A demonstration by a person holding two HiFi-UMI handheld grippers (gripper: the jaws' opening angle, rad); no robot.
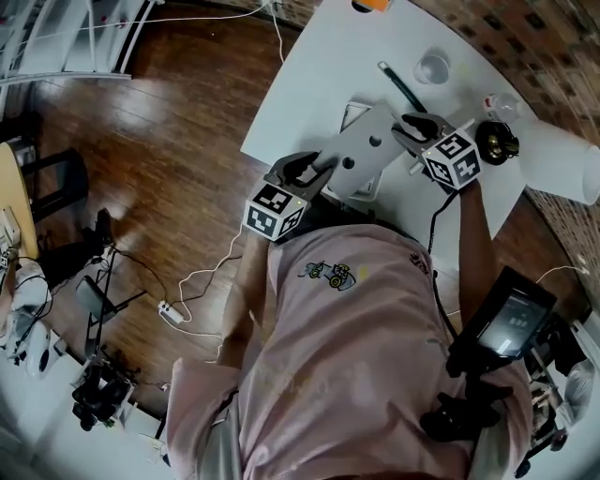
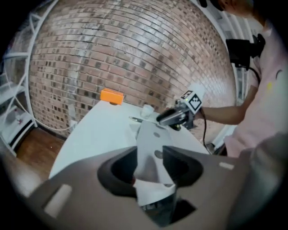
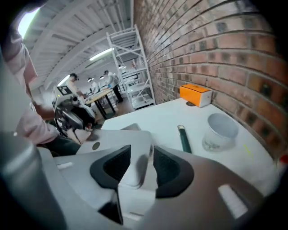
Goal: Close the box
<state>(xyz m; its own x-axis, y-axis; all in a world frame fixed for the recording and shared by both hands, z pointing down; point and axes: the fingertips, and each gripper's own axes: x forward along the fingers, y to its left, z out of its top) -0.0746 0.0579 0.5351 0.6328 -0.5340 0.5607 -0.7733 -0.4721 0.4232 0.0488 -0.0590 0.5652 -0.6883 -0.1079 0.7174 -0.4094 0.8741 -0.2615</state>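
Observation:
A pale grey box [image 1: 354,114] sits near the front edge of the white table [image 1: 309,84]. Its long lid flap [image 1: 361,155], with two round holes, is lifted between my two grippers. My left gripper [image 1: 309,173] is at the flap's near-left end; in the left gripper view the flap [image 2: 150,148] lies slanted between the open jaws of that gripper [image 2: 150,157]. My right gripper [image 1: 417,127] is at the far-right end. There the flap [image 3: 135,164] touches the left pad, with a thin dark gap at the right pad of this gripper [image 3: 141,157].
Past the box lie a dark green pen [image 1: 401,86] and a white cup [image 1: 432,67], with an orange block [image 1: 372,5] at the table's far edge by the brick wall. A black round object [image 1: 497,141] stands right of my right gripper. Wooden floor and cables lie left.

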